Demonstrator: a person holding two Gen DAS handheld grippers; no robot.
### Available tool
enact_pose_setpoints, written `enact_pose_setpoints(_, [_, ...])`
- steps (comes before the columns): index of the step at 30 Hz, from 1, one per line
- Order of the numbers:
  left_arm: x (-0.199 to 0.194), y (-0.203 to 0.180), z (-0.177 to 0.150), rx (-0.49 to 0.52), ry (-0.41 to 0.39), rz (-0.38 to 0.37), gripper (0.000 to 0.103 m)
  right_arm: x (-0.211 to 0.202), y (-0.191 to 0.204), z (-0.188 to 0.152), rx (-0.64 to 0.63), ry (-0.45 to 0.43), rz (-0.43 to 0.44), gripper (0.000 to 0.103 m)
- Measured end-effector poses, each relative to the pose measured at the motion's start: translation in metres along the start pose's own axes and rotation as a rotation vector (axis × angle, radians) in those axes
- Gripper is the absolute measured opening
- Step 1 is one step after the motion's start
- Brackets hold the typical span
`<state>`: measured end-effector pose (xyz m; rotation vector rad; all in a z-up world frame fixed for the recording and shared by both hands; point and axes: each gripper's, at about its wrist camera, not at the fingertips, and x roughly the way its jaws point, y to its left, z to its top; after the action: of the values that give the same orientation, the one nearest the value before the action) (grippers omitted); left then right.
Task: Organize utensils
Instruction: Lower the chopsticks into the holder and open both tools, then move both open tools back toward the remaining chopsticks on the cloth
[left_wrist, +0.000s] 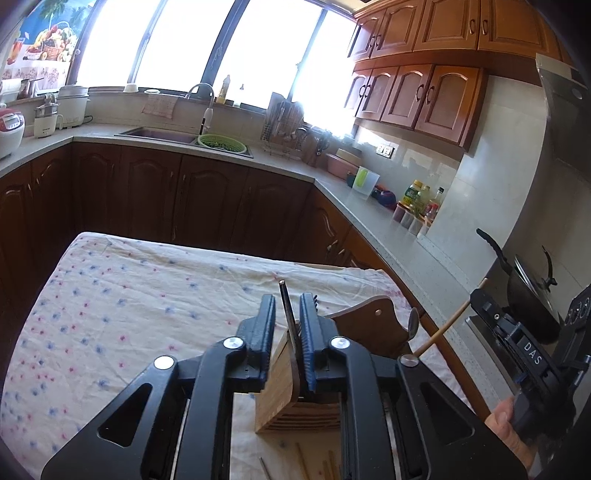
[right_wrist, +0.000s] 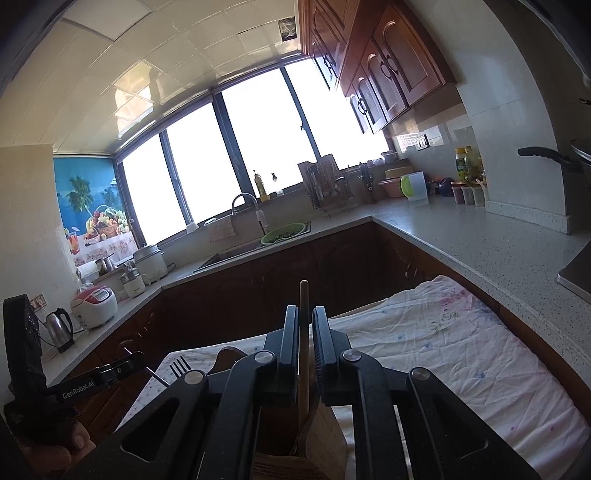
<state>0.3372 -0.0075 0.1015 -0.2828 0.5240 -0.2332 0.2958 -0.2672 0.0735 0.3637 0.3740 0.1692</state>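
My left gripper (left_wrist: 288, 306) holds a thin dark metal utensil handle (left_wrist: 286, 310) between its jaws, above a wooden utensil holder (left_wrist: 280, 398) on the flowered tablecloth (left_wrist: 129, 314). My right gripper (right_wrist: 306, 325) is shut on a wooden chopstick (right_wrist: 304, 317) that points up, over the same wooden holder (right_wrist: 321, 439). In the left wrist view the right gripper (left_wrist: 476, 299) appears at the right with the chopstick (left_wrist: 448, 323) in it. A metal spoon (left_wrist: 413, 321) stands in the holder. In the right wrist view the left gripper (right_wrist: 129, 360) and a fork (right_wrist: 180, 366) show at lower left.
A kitchen counter (left_wrist: 388, 229) wraps around the table, with a sink (left_wrist: 159, 134), a green colander (left_wrist: 221, 142), a dish rack (left_wrist: 284, 129), bottles (left_wrist: 417, 195) and a wok (left_wrist: 524, 295) on the stove. More chopsticks (left_wrist: 314, 465) lie on the cloth near the holder.
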Motion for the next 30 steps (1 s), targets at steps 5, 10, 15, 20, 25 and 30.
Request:
enact_pose_setpoints(5, [-0.021, 0.0, -0.002, 0.003, -0.029, 0.004, 0.055, -0.015, -0.004, 0.005, 0.039, -0.016, 0.028, 0.054])
enact_pose_setpoints(10, [-0.049, 0.005, -0.013, 0.006, -0.049, 0.036, 0.073, -0.044, -0.004, 0.008, 0.061, -0.047, 0.069, 0.09])
enact_pose_setpoints(15, [-0.074, 0.02, -0.034, -0.027, -0.022, 0.06, 0.074, -0.079, -0.005, -0.003, 0.061, -0.052, 0.081, 0.092])
enact_pose_setpoints(20, [-0.093, 0.028, -0.058, -0.043, 0.013, 0.084, 0.074, -0.104, -0.01, -0.022, 0.07, -0.011, 0.074, 0.092])
enact_pose_setpoints(25, [-0.106, 0.032, -0.08, -0.059, 0.047, 0.092, 0.074, -0.121, -0.016, -0.039, 0.079, 0.039, 0.052, 0.092])
enact_pose_setpoints(30, [-0.109, 0.034, -0.1, -0.075, 0.088, 0.105, 0.074, -0.13, -0.016, -0.059, 0.066, 0.091, 0.04, 0.092])
